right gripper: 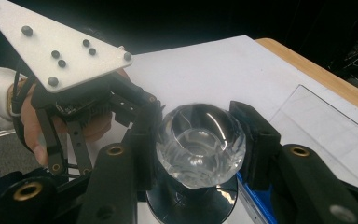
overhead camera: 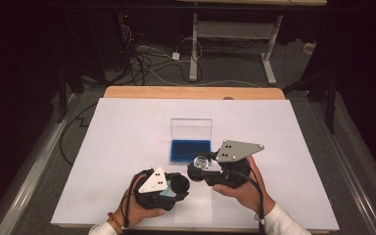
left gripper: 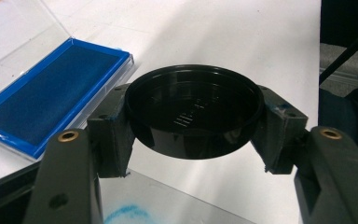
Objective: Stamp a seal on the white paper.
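Grippers are held by a person's two hands near the front edge of the white sheet (overhead camera: pixel 127 127) that covers the table. A round black lid (left gripper: pixel 193 112) is clamped between the jaws of the left gripper (left gripper: pixel 193 119), its hollow side turned up toward that gripper's camera; the jaws press on its rim from both sides. In the high view the left gripper (overhead camera: pixel 169 188) is seen left of centre, close to the front edge, with the lid (overhead camera: pixel 180 184) at its tip.

A clear faceted glass knob (right gripper: pixel 200 144) is gripped between the jaws of the right gripper (right gripper: pixel 200 149), which are closed against its sides. Beneath the knob, in the right gripper view, a dark round base (right gripper: pixel 191 205) is seen, but whether it is joined to the knob cannot be told. In the high view the right gripper (overhead camera: pixel 203 166) is placed just right of the left one, and the knob (overhead camera: pixel 201 160) is held just beside the front right corner of the case.

An open case (overhead camera: pixel 191 151) with a blue lining and an upright clear lid (overhead camera: pixel 191 129) is set near the middle of the sheet, behind both grippers. The blue tray (left gripper: pixel 51 100) is seen to the left of the lid in the left gripper view.
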